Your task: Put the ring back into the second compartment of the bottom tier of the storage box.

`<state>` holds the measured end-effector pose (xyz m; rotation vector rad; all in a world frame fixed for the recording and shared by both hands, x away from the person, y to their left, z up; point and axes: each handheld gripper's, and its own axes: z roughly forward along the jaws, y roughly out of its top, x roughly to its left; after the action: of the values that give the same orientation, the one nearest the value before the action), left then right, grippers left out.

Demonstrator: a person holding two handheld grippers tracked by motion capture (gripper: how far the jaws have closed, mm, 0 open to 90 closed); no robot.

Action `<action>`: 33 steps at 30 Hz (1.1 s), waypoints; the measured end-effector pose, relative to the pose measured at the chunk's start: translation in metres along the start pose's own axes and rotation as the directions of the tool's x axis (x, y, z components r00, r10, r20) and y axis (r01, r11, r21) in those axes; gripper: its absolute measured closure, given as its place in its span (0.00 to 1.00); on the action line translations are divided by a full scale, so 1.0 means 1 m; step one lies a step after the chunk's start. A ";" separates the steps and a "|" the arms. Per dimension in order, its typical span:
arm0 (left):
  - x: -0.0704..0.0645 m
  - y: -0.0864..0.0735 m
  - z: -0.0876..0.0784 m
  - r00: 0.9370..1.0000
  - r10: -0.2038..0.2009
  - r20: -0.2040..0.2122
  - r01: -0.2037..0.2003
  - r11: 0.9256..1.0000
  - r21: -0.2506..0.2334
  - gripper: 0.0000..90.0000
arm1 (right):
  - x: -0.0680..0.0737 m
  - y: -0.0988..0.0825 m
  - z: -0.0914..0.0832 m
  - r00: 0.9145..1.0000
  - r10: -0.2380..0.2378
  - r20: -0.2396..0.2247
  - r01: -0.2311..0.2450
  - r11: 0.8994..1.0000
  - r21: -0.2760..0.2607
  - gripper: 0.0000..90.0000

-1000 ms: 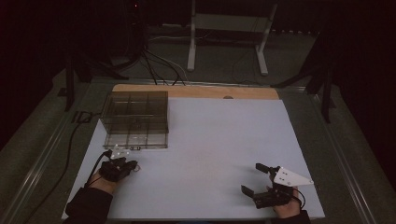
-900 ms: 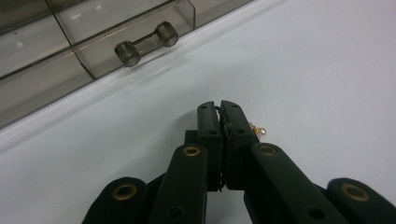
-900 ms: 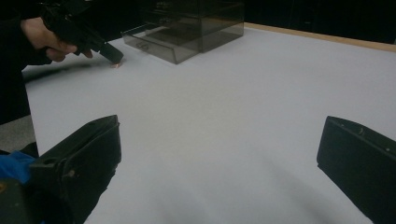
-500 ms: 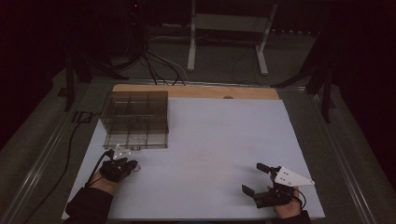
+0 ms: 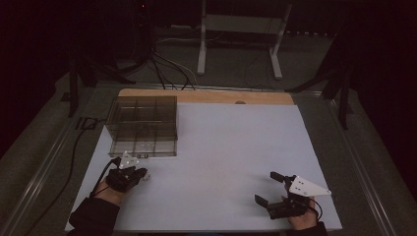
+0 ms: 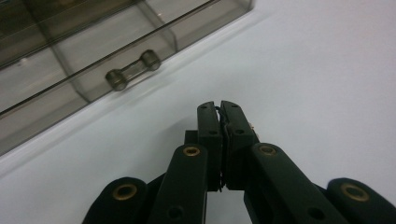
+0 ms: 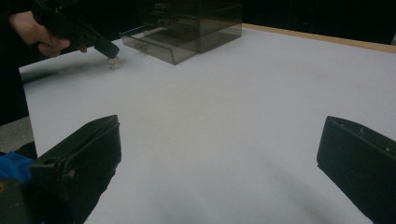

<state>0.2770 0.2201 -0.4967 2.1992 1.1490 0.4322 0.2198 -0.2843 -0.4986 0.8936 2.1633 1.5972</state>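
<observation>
White table (image 5: 226, 147): left hand-held gripper (image 5: 142, 173) closed, right hand-held gripper (image 5: 268, 188) spread.

Room dim, surroundings near black in high view. White table sheet (image 5: 236, 162) only moderately lit, greyish, grainy. Left gripper view brighter, jaws sharp, soft shadow beneath them. Right gripper view: near jaws blurred, faint shadows on sheet.
</observation>
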 end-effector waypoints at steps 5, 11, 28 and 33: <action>-0.003 0.003 -0.003 1.000 0.012 -0.001 -0.012 1.000 -0.017 1.00 | 0.000 0.000 0.000 1.000 0.003 0.000 -0.003 1.000 0.000 0.00; -0.003 0.007 -0.005 1.000 0.024 0.009 -0.023 1.000 -0.021 1.00 | 0.000 -0.001 0.000 1.000 0.005 0.000 -0.005 1.000 0.000 0.00; 0.007 0.018 -0.015 1.000 0.003 0.010 -0.002 0.997 -0.083 1.00 | -0.001 -0.001 0.002 1.000 0.006 -0.004 -0.006 1.000 0.001 0.00; 0.009 0.022 -0.015 1.000 0.000 0.007 0.001 0.996 -0.091 1.00 | -0.001 -0.001 0.002 1.000 0.008 -0.004 -0.008 1.000 0.000 0.00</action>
<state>0.2875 0.2237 -0.4707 2.1198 1.1045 0.4671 0.2214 -0.2839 -0.5001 0.9013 2.1652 1.6035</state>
